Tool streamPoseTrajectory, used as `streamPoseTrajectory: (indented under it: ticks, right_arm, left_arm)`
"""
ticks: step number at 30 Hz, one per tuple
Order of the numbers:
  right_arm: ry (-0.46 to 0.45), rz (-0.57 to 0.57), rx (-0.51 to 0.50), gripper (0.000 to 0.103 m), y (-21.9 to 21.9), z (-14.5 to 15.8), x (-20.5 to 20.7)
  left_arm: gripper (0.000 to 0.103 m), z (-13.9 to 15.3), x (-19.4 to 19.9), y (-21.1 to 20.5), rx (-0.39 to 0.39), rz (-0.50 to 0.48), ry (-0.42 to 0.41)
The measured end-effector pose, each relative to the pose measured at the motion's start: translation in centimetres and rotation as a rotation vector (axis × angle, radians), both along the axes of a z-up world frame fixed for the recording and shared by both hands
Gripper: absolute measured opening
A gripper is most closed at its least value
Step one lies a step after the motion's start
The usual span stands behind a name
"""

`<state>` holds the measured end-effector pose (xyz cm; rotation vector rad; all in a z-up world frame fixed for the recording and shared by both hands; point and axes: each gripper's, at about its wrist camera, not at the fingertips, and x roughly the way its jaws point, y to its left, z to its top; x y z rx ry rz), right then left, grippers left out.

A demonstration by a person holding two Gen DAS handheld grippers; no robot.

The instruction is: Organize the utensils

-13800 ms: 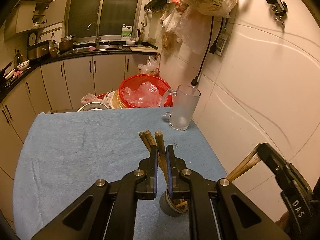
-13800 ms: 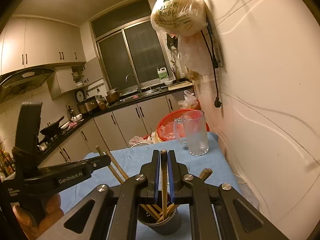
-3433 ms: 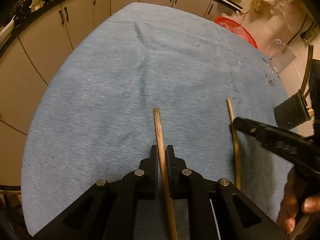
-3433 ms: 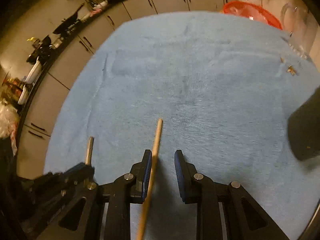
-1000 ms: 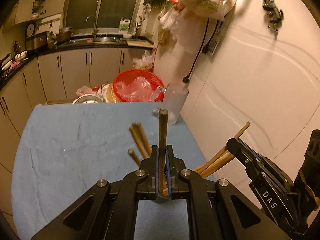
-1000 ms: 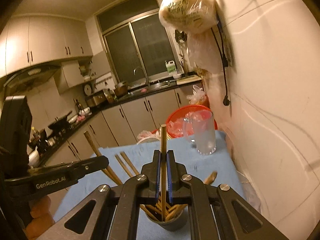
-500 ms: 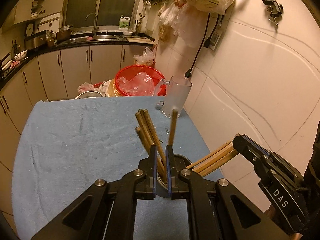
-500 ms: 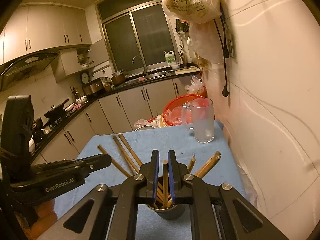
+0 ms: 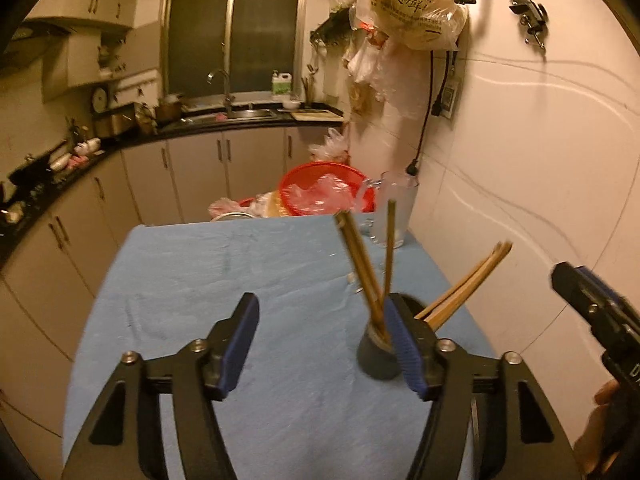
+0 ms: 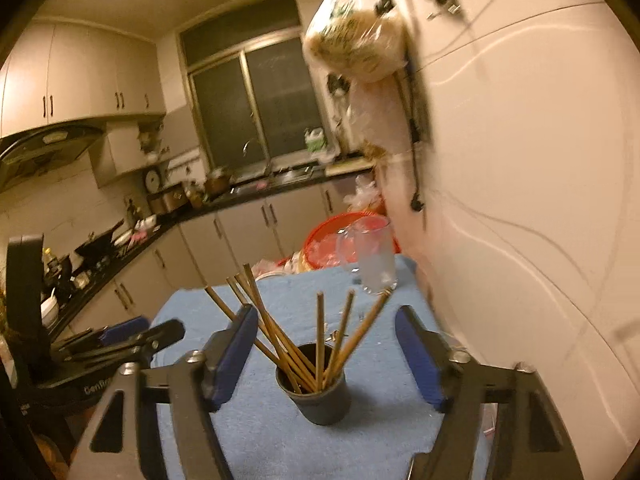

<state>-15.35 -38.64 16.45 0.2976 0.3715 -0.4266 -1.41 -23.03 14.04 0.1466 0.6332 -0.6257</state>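
Dark cylindrical holder [image 10: 322, 396], one, upright on the blue cloth [image 10: 376, 436] covering the table, standing toward the wall-side edge. Contents: wooden chopsticks [image 10: 318, 338], a loose bundle, lower ends in the holder, upper ends fanned out; several lean left, one stands near vertical, two or three lean right toward the wall. Right gripper [image 10: 326, 350]: jaws wide apart, holding nothing; the holder sits between and just beyond its blue-padded fingers [image 10: 230, 354], touching neither, with the left-leaning sticks crossing in front of the left finger. Left gripper [image 9: 324, 350]: jaws likewise spread, empty; in its view the holder [image 9: 376, 354] lies against the inner face of the right-hand finger [image 9: 406, 354], partly hidden by it, contact not determinable; the chopsticks [image 9: 362, 268] rise above that finger and a further group angles out to the right. Glass mug [image 10: 374, 258], one, clear, with handle, upright at the far corner of the cloth by the wall, well apart from the holder. Red basket [image 9: 320, 194], one, behind the table's far edge, holding clear plastic.
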Motion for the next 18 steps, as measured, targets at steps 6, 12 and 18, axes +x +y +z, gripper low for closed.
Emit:
streamPoseTrajectory:
  ticks: [6, 12, 18]
  right_arm:
    - [0.04, -0.105, -0.031, 0.075, 4.3, -2.5, -3.5]
    - [0.02, -0.218, -0.071, 0.078, 8.0, -5.2, -7.2]
    - [0.052, -0.224, -0.08, 0.078, 8.7, -5.7, -7.5]
  left_arm:
    - [0.084, -1.8, -3.1, 3.2, 0.075, 0.071, -0.067]
    - [0.098, -3.9, -5.2, 6.3, 0.144, 0.145, -0.118]
    - [0.098, -5.5, -6.0, 7.7, 0.198, 0.156, -0.111]
